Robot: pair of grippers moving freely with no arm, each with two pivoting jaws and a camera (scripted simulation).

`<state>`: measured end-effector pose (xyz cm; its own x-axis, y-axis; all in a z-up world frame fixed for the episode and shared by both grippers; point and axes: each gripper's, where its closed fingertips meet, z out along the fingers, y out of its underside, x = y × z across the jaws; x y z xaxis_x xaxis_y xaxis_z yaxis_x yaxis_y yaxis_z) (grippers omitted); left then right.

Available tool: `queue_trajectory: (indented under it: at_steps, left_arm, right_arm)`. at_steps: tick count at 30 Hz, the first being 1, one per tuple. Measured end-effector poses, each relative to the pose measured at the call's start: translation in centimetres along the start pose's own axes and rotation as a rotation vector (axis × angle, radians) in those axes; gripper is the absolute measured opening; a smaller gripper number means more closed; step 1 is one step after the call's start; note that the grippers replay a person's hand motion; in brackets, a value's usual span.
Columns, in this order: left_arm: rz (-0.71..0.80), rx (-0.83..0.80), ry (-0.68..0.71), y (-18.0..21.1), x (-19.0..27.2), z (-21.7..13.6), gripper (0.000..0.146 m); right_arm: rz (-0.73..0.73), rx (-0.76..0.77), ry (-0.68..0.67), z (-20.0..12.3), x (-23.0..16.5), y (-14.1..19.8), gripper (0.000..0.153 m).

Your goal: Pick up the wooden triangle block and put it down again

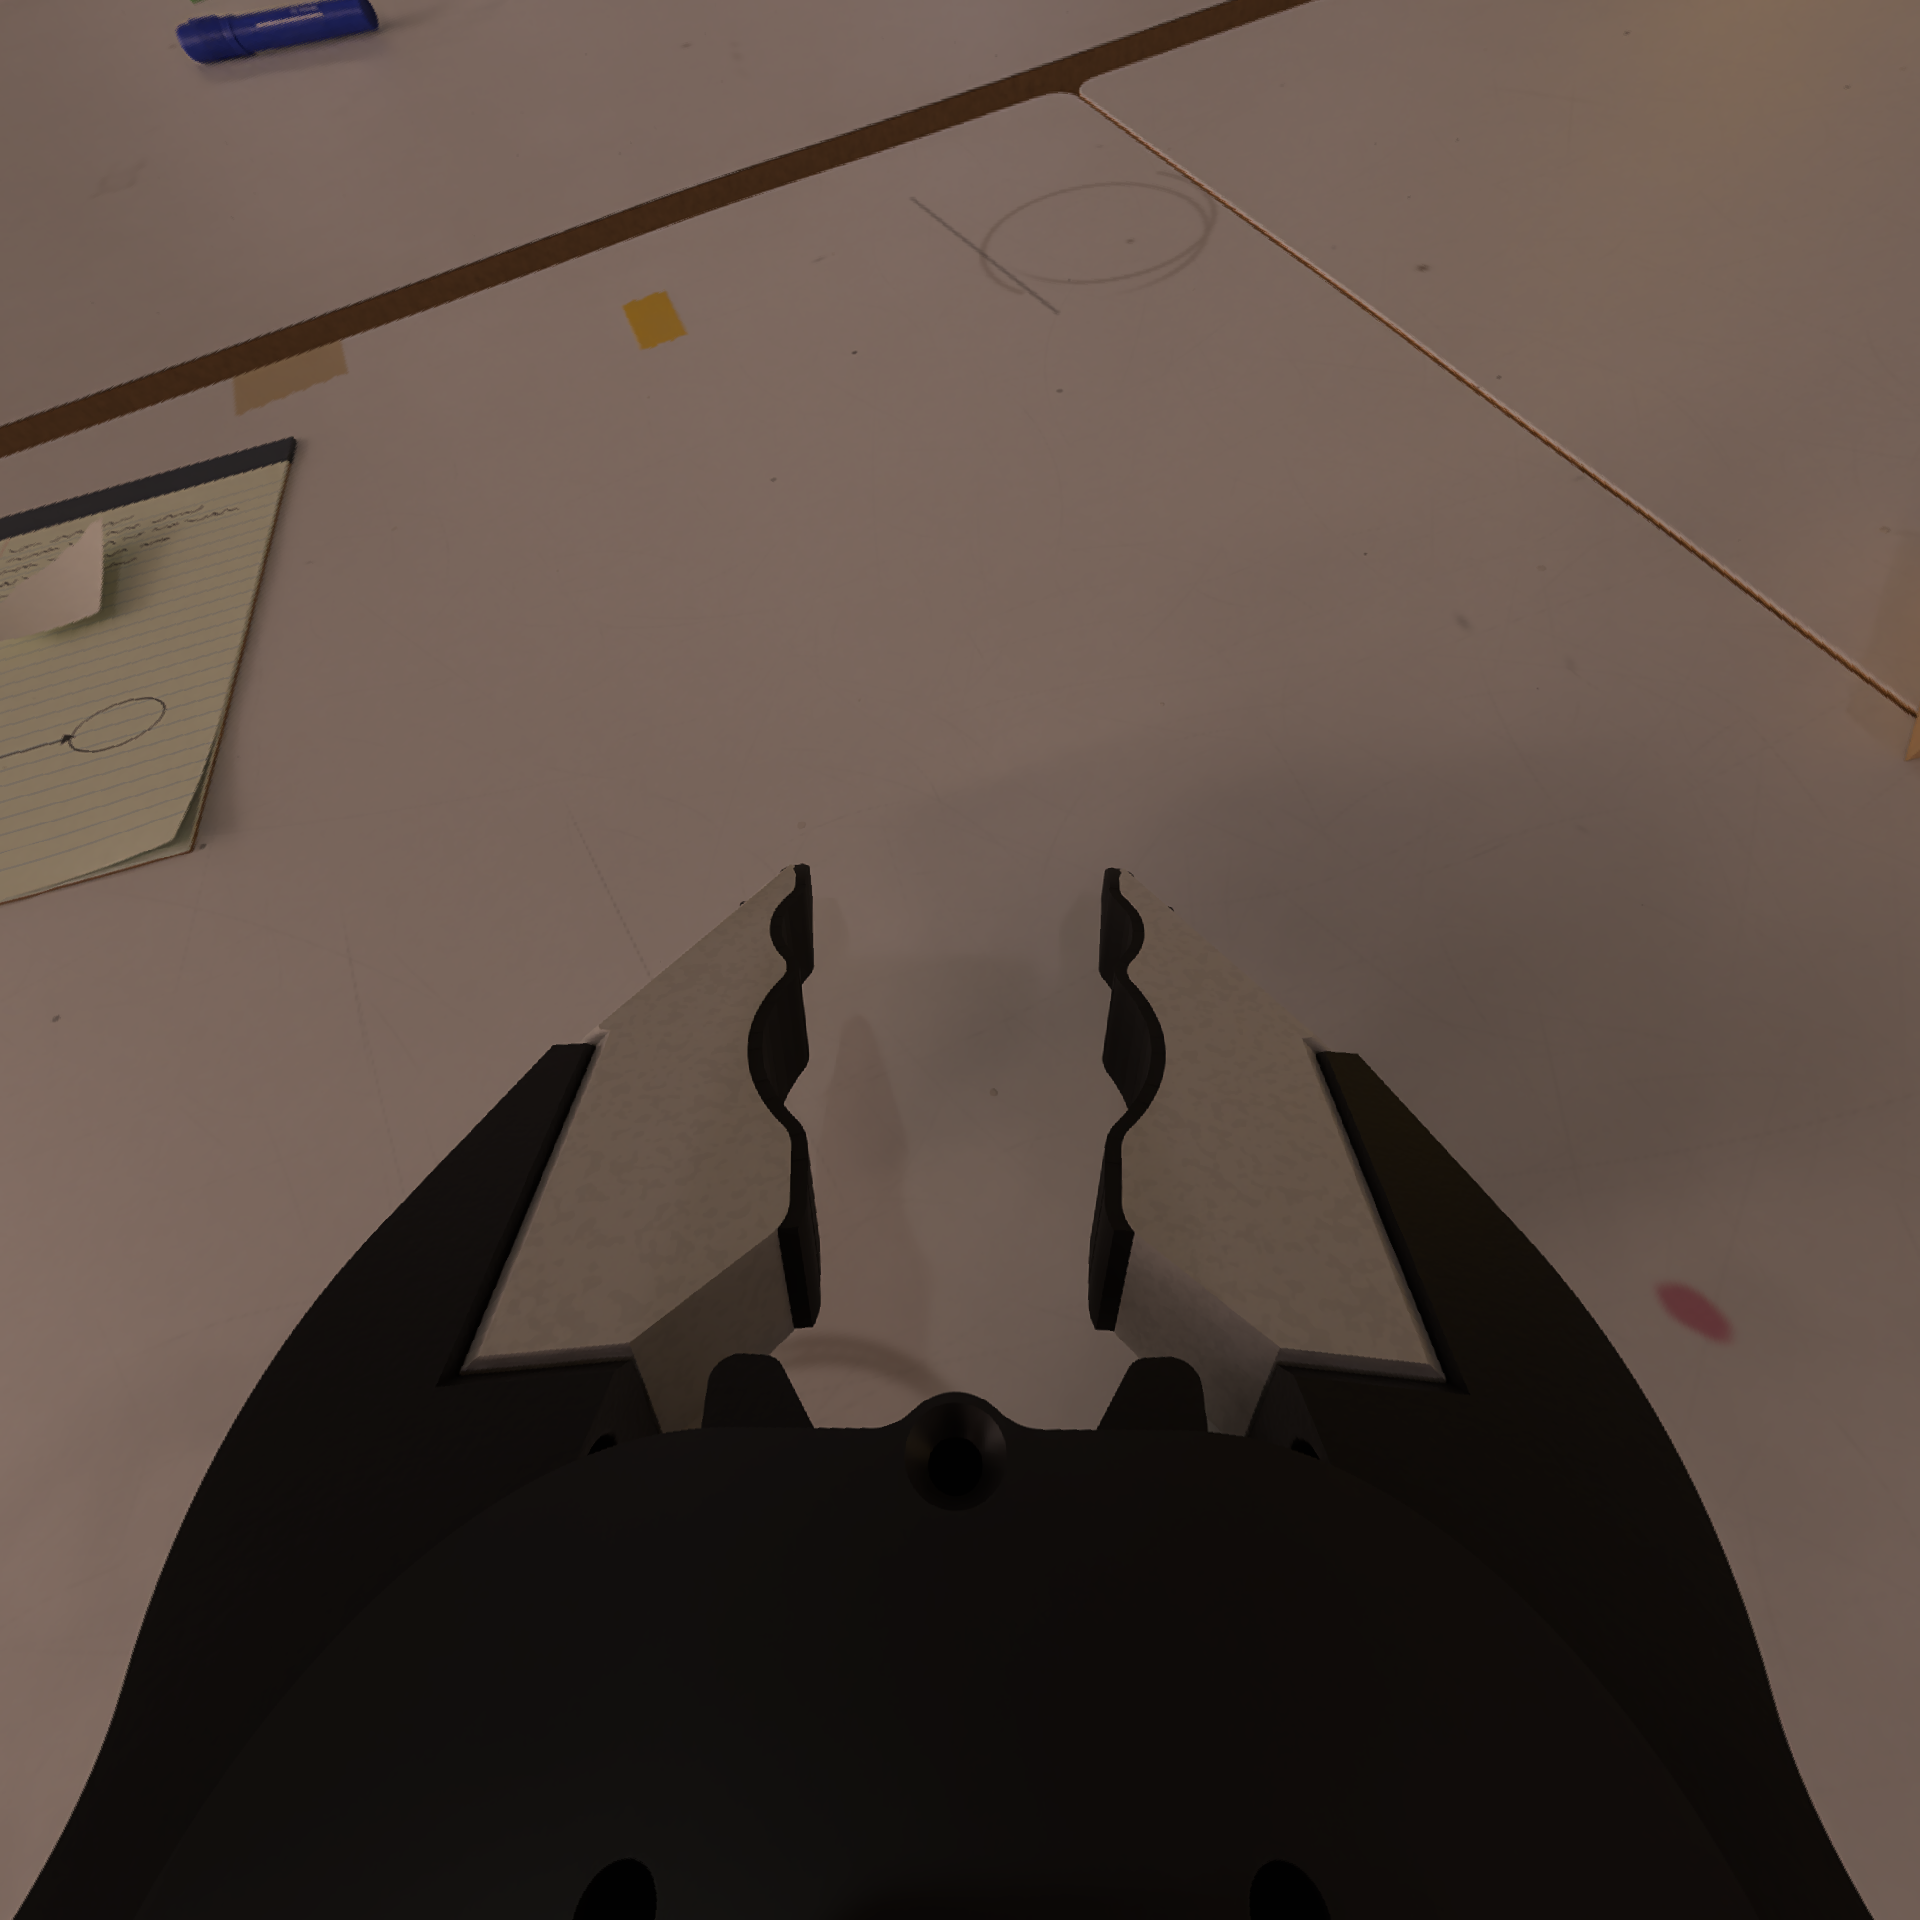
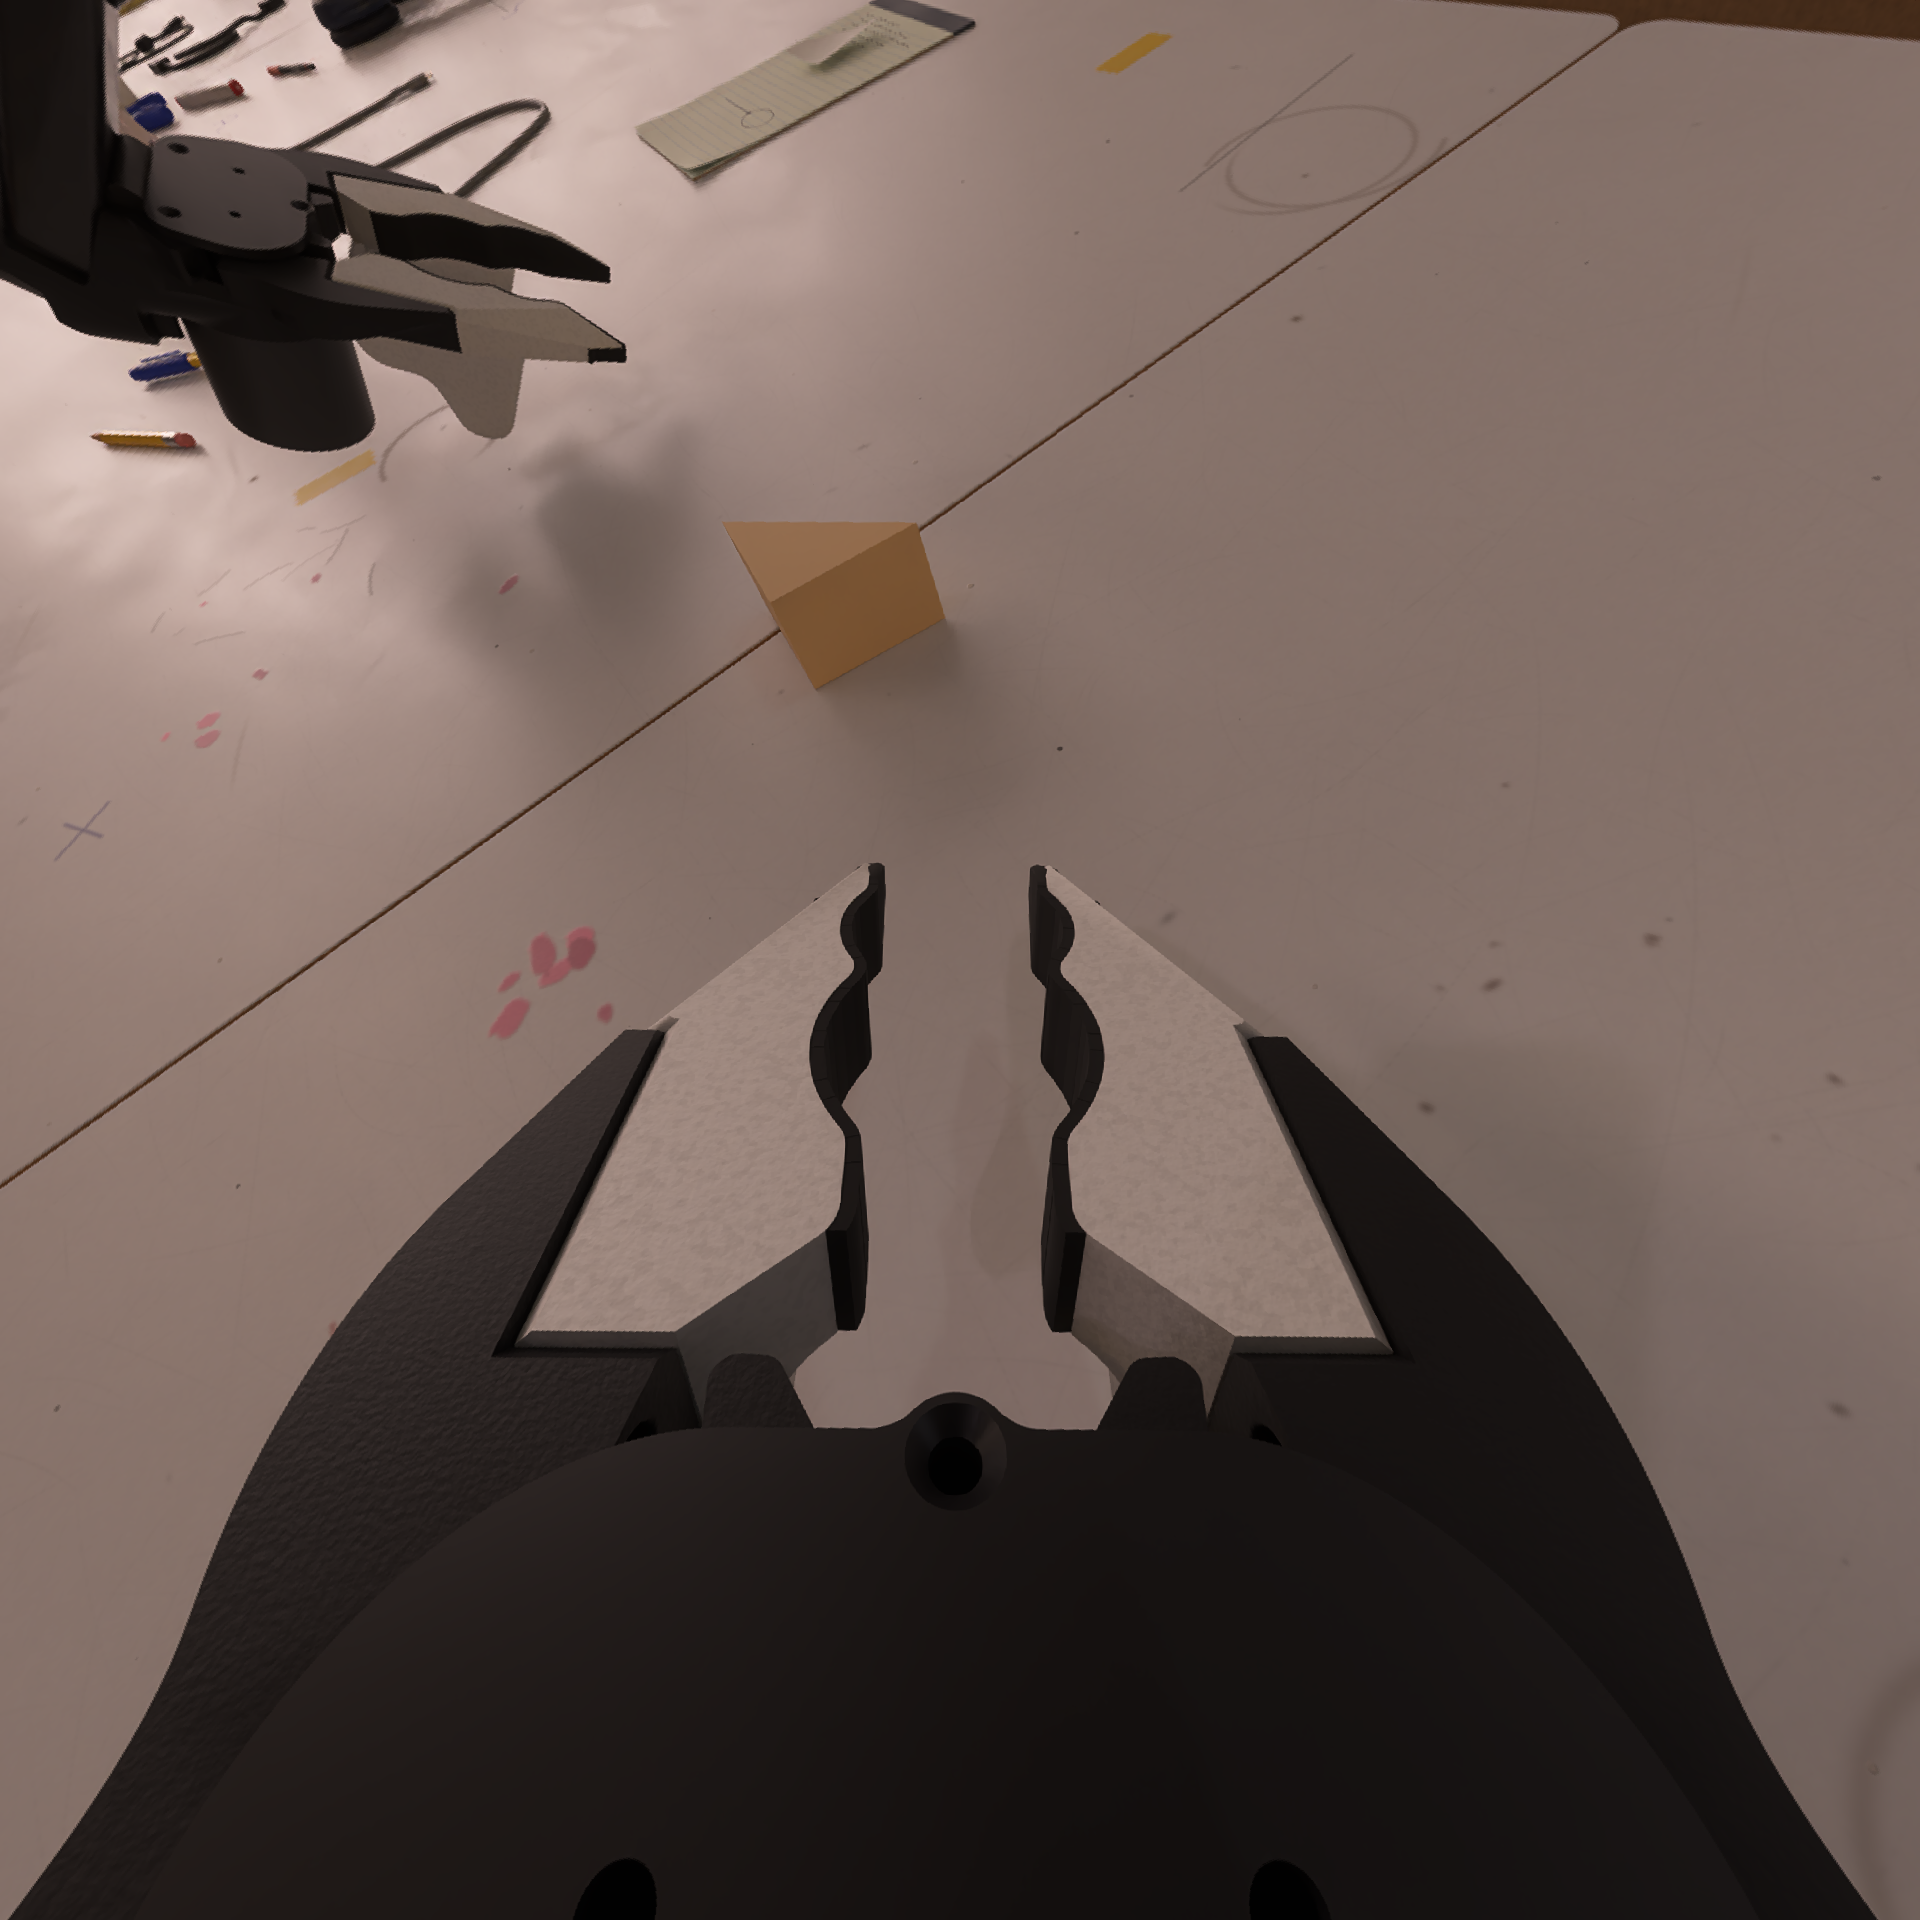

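Note:
The wooden triangle block rests on the white table beside a seam, ahead of my right gripper and a little to its left. My right gripper is open and empty, some way short of the block. My left gripper is open and empty over bare table. A sliver of the block shows at the right edge of the left wrist view. In the right wrist view the left gripper hovers above the table at the upper left, left of the block, its fingers apart.
A green lined notepad lies on the table. A blue marker, a yellow tape patch, a pencil, cables and small items lie farther off. Table seams cross the surface.

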<state>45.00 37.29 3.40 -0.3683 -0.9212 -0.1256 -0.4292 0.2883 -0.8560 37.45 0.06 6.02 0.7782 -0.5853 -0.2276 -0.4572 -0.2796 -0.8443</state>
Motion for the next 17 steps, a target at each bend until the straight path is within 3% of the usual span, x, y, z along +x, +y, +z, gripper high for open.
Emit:
queue_trajectory:
  at_steps: [17]
  left_arm:
    - [0.017,0.003,0.0,0.0,0.1,0.0,0.055]
  right_arm:
    - [-0.054,-0.019,0.018,1.3,1.3,-1.5,0.028]
